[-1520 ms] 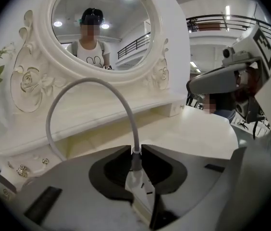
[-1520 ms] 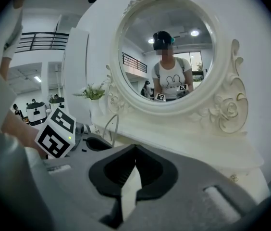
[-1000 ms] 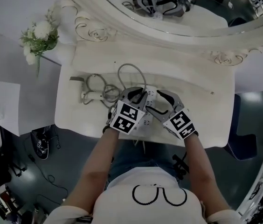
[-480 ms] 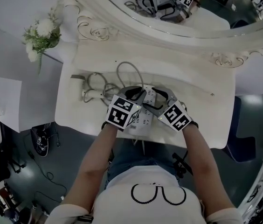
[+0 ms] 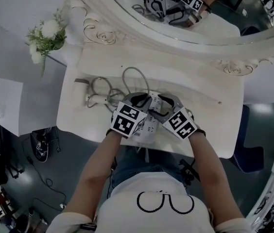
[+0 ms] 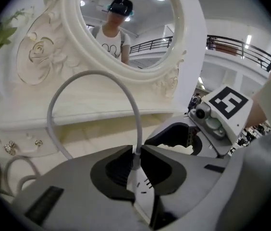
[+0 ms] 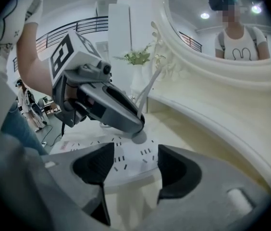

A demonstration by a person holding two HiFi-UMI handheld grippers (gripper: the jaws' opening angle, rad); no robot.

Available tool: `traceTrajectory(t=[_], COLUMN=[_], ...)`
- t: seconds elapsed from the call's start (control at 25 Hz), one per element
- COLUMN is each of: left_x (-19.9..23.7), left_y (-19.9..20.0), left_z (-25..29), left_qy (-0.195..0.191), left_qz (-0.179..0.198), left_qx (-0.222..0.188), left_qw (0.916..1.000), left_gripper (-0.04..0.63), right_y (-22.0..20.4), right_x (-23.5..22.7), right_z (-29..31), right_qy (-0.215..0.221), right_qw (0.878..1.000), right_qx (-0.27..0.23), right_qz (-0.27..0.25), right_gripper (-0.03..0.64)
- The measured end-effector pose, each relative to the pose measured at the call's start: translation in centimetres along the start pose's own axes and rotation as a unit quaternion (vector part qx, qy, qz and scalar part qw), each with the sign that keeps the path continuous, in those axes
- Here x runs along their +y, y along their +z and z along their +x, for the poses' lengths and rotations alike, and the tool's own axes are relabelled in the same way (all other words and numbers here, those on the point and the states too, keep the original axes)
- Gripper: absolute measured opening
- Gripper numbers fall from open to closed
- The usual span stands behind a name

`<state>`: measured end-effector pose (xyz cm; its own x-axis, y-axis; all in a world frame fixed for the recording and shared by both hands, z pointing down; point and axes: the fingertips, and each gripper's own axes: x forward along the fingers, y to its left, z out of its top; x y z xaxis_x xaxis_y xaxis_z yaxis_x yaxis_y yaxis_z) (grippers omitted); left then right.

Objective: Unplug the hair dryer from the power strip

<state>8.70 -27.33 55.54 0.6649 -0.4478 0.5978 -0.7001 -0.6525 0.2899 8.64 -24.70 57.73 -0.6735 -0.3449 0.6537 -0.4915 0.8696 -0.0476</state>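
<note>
Though clamped at the plug (image 7: 139, 137) by the left gripper (image 6: 134, 153), not yet finished, by the look of it: in the right gripper view still seated on the top face of the power strip (image 7: 126, 162), with no gap visible under it. Done so far, judging from the present layout: reached, lined up, closed on the plug, and just now tightened a little further, pads pinching its neck. Left to do: pull straight up to free the pins, then carry away from the strip.

Right gripper (image 7: 135, 166): jaws apart, set over the near end of the strip, nothing pinched between them. Probably placed there to keep the strip down during the pull, though not possible to tell if really pressing.

From the left gripper view: best look at the grip itself, and at the grey cable (image 6: 97, 76) rising from the plug in a tall loop before the mirror (image 6: 70, 42). Of the strip, only a narrow slice with slots under the jaws.

From the right gripper view: the seat of the plug on the strip, hidden in the other two.

From the head view alone: the whole layout. Strip near the front edge of the white dressing table (image 5: 195, 125), both grippers meeting over it, cable running left into a tangle with a pale body, likely the hair dryer (image 5: 93, 100), well apart from the strip. Plug itself covered there by the grippers.
</note>
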Motion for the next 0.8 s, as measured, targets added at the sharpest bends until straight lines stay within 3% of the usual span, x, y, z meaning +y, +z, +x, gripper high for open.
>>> traceTrajectory(t=[0.08,0.16,0.24,0.32,0.36,0.4,0.48,0.56,0.64,0.72,0.8], left_x=[0.0,-0.3,-0.8,-1.0,-0.8,-0.6,-0.2,-0.1,-0.1,-0.4,-0.8], left_y=[0.1,0.0,-0.1,-0.3,-0.5,-0.6,-0.5,0.0,0.5,0.4,0.1], left_z=[0.2,0.3,0.4,0.3,0.2,0.1,-0.1,0.0,0.4,0.7,0.7], left_qy=[0.013,0.037,0.053,0.053,0.044,0.029,-0.005,-0.017,-0.003,0.024,0.043], left_qz=[0.022,0.094,0.166,0.204,0.194,0.16,0.059,0.0,0.016,0.094,0.168], left_qx=[0.012,0.02,0.017,0.013,0.011,0.008,0.005,0.011,0.02,0.027,0.023], left_qw=[0.9996,0.9947,0.9845,0.9775,0.98,0.9867,0.9983,0.9998,0.9997,0.995,0.9847], left_gripper=[0.05,0.046,0.044,0.044,0.044,0.044,0.046,0.051,0.049,0.044,0.043], right_y=[0.0,0.0,0.0,-0.1,-0.1,-0.1,-0.1,-0.2,-0.4,-0.6,-0.7], right_x=[-0.2,-0.3,-0.5,-0.4,-0.4,-0.3,-0.1,-0.1,-0.4,-0.7,-0.7], right_z=[0.0,0.0,-0.1,-0.2,-0.2,-0.1,-0.1,-0.1,0.0,0.0,0.0], right_qy=[-0.003,-0.006,-0.004,0.001,0.001,0.001,0.0,-0.002,-0.011,-0.019,-0.02], right_qw=[1.0,1.0,1.0,1.0,1.0,1.0,1.0,1.0,0.999,0.999,0.998], right_qx=[0.004,0.013,0.018,0.018,0.019,0.02,0.023,0.025,0.034,0.047,0.053], right_qz=[0.003,0.012,0.02,0.02,0.016,0.011,0.004,0.005,0.007,0.01,0.014], right_gripper=[0.284,0.282,0.282,0.282,0.281,0.273,0.262,0.261,0.261,0.261,0.261])
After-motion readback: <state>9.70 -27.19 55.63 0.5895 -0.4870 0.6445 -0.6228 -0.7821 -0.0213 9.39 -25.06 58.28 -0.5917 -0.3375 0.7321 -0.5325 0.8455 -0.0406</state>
